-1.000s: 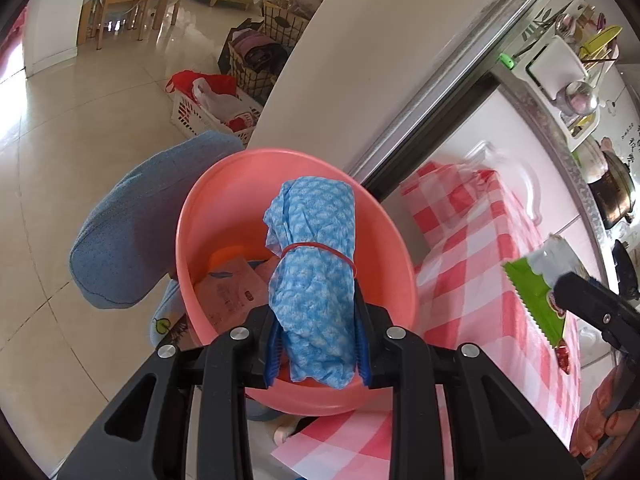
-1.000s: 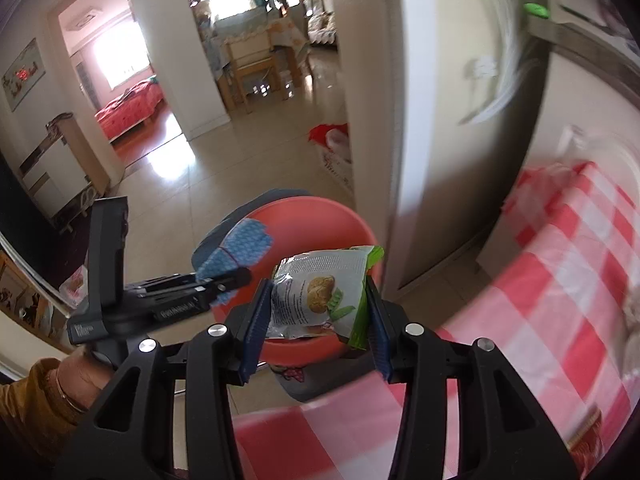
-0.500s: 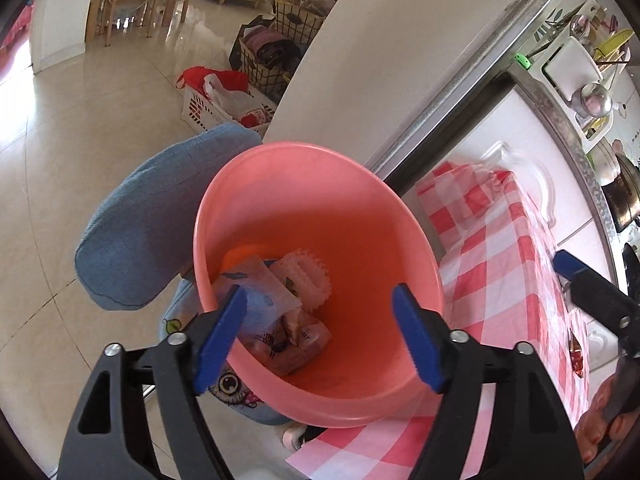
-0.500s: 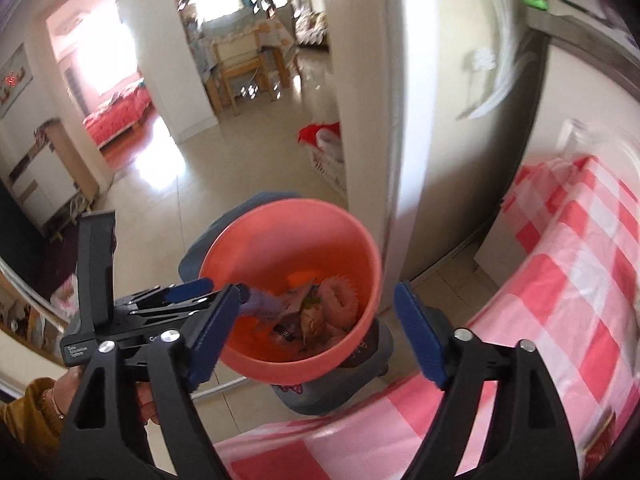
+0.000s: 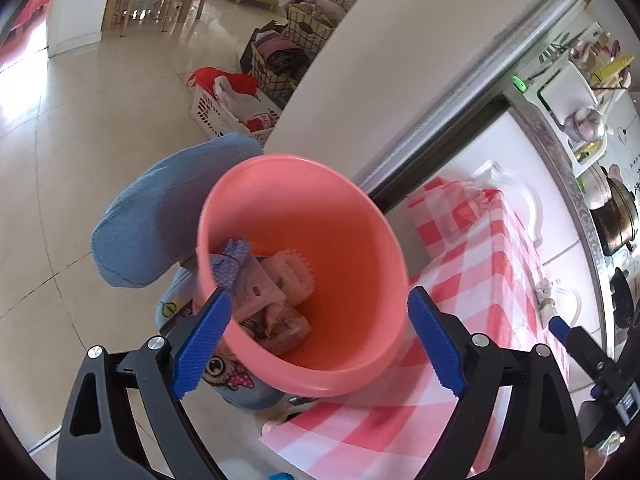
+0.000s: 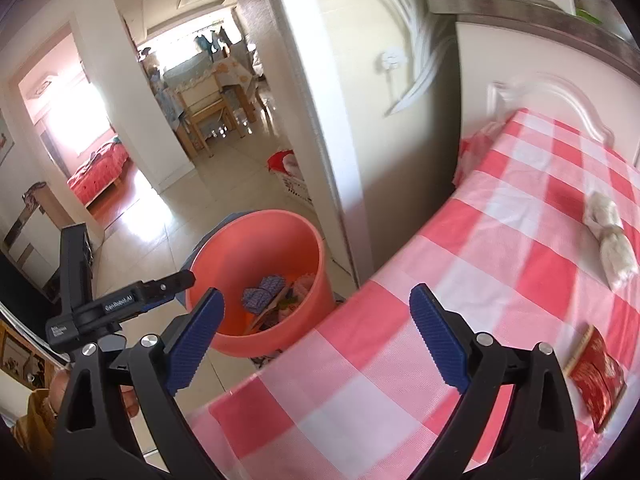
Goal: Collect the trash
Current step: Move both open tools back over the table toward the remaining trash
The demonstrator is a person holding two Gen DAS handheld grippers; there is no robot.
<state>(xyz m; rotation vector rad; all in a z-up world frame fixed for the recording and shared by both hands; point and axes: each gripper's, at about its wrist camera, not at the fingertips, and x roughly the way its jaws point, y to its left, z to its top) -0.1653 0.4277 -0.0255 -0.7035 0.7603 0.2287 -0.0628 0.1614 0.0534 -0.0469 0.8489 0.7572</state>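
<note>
Left gripper (image 5: 316, 340): ribbed blue jaws have just been opening, now wide and empty above the smooth round pink plastic bin (image 5: 360, 240). The blue cloth bundle (image 5: 230, 260) clamped a second ago lies inside at 9 o'clock, beside crumpled wrappers (image 5: 276, 312). Right gripper (image 6: 316, 338): jaws likewise just opened, wide, nothing held; its green snack packet is gone, probably into the bin. On the checked tabletop (image 6: 500, 280), a red packet (image 6: 596, 376) at 3 o'clock and a whitish wad (image 6: 610, 240) at 2.
</note>
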